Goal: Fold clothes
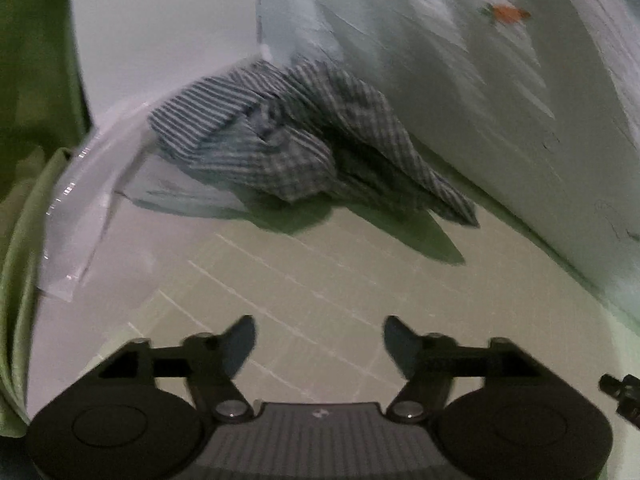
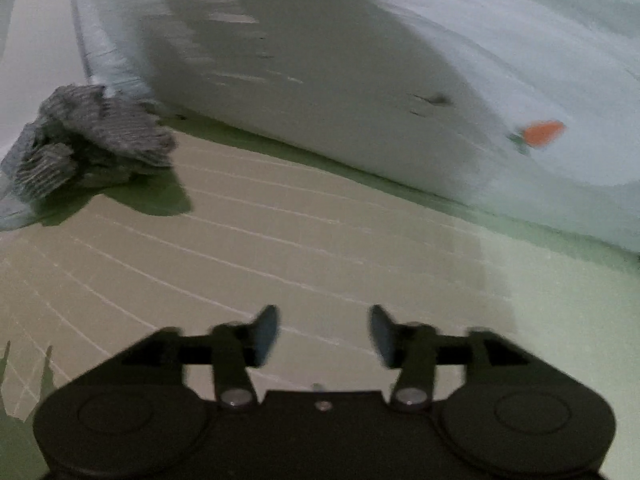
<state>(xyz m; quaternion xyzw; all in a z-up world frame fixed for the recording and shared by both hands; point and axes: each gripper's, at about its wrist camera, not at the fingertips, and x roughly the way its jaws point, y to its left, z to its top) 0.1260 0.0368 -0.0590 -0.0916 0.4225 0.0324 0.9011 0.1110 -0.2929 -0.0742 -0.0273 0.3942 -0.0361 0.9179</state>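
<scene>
A crumpled blue-and-white checked garment (image 1: 296, 136) lies in a heap on the green gridded mat (image 1: 304, 280), against a white wall. It also shows at the far left of the right wrist view (image 2: 88, 140). My left gripper (image 1: 320, 344) is open and empty, above the mat, well short of the garment. My right gripper (image 2: 324, 334) is open and empty, over the mat (image 2: 280, 248), to the right of the garment and apart from it.
A white wall or sheet with small orange marks (image 2: 540, 134) runs behind the mat. A clear plastic sheet (image 1: 80, 208) and green cloth (image 1: 24, 240) lie at the left. A dark object (image 1: 620, 392) shows at the right edge.
</scene>
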